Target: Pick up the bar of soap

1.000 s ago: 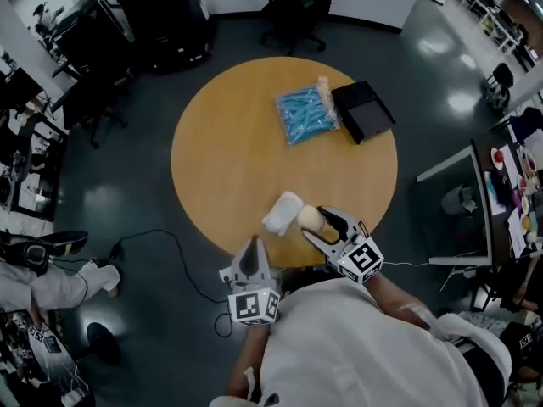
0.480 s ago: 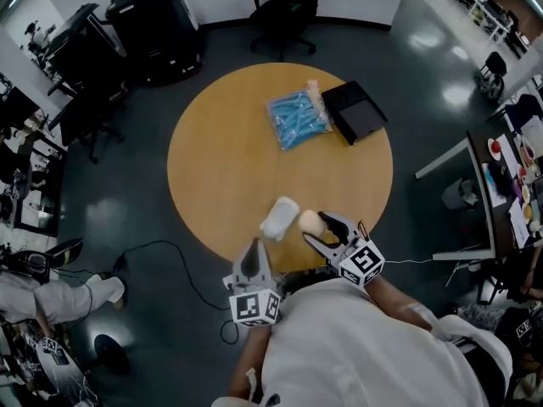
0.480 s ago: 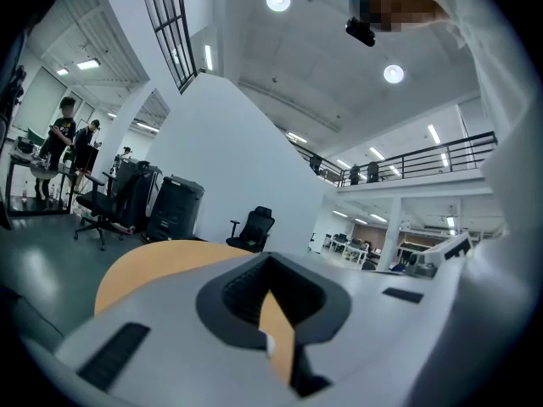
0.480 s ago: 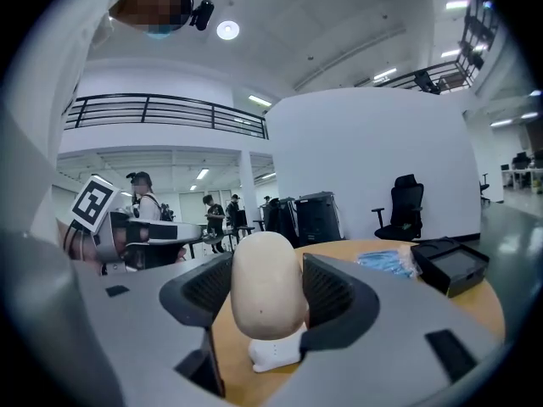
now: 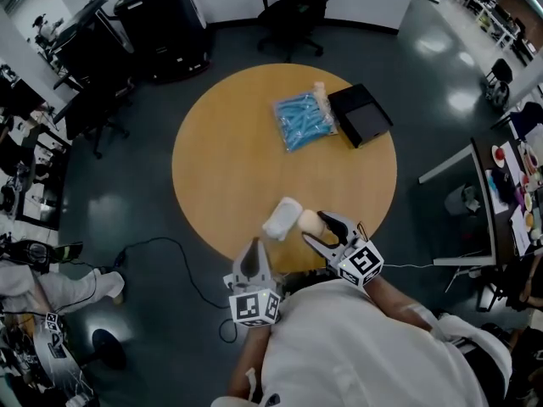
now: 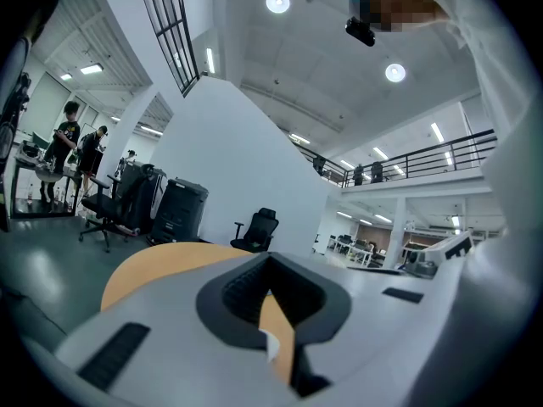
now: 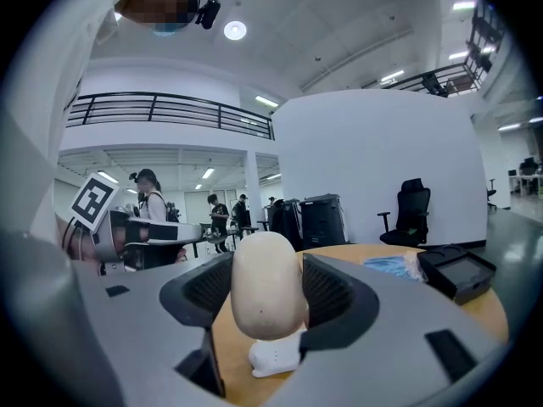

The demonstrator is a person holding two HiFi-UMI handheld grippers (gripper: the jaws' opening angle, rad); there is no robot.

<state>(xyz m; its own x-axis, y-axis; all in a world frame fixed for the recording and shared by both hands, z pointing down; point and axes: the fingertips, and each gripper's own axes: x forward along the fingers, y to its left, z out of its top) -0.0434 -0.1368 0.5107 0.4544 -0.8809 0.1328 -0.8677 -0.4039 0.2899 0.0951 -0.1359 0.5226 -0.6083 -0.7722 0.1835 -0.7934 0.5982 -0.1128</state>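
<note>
The bar of soap (image 5: 309, 221) is a rounded beige lump, and my right gripper (image 5: 321, 228) is shut on it over the near edge of the round wooden table (image 5: 229, 159). In the right gripper view the soap (image 7: 265, 295) stands upright between the two dark pads (image 7: 335, 295), held clear of the tabletop. Just below and left of it lies a small white object (image 7: 276, 356), also seen in the head view (image 5: 281, 218). My left gripper (image 5: 254, 248) hovers at the table's near rim, jaws shut with nothing in them (image 6: 271, 288).
A blue plastic packet (image 5: 305, 119) and a flat black box (image 5: 361, 114) lie at the table's far side. Dark office chairs (image 5: 288, 7) and cabinets (image 5: 161, 19) stand beyond the table. A black cable (image 5: 170, 248) runs over the floor at the left.
</note>
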